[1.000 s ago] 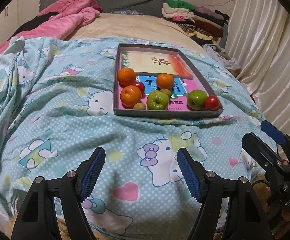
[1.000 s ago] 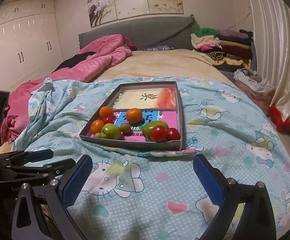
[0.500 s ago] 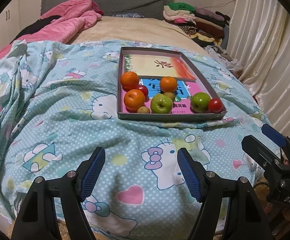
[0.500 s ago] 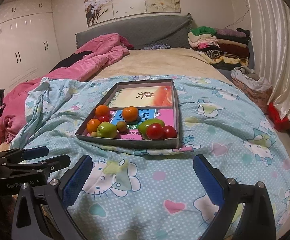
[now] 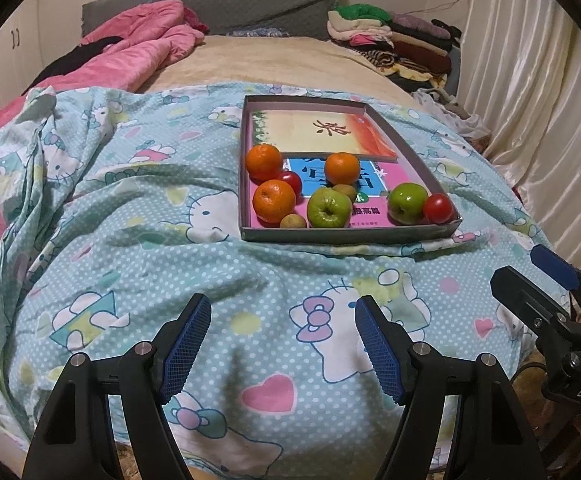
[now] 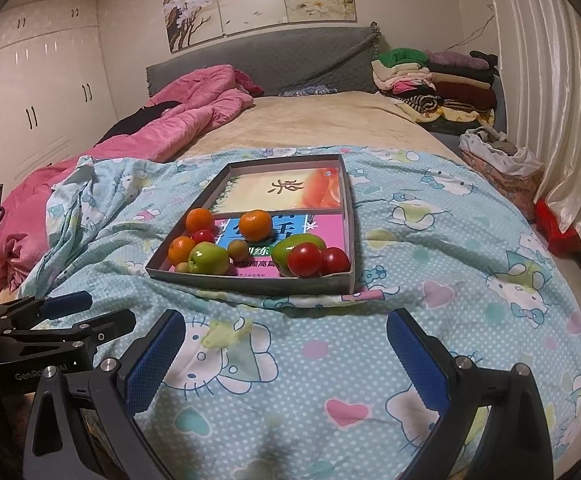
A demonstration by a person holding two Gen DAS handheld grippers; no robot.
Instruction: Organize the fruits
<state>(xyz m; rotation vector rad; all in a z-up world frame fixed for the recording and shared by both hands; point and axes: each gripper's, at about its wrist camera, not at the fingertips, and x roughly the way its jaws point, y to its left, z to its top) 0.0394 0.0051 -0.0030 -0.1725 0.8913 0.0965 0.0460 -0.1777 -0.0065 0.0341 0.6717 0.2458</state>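
Because the tray [image 5: 346,236] is a shallow cardboard box set on a soft bedcover [image 5: 150,264], its low walls serve to stop round fruit from rolling off, and all the fruit lies inside it, gathered toward the tray's near wall. Three oranges [image 5: 274,201] occupy the tray's left side, with a small red fruit [image 5: 292,182] between them; a green apple [image 5: 329,208] sits near the middle of the near wall with two small brownish fruits [image 5: 292,221] just beside it. A second green apple [image 5: 407,203] and red tomatoes [image 6: 305,259] rest in the tray's near right corner, touching each other. The kinds are partly grouped and partly mixed, which fits either a sorting in progress or one nearly finished; the pictures do not settle which. Two printed books [image 5: 318,134] line the tray floor, the far one bare of fruit. The left gripper [image 5: 283,338] hangs short of the tray's near wall, fingers spread wide and holding nothing. The right gripper [image 6: 290,354] hangs likewise short of the tray, released and empty, so either tool has a clear line to the fruit.
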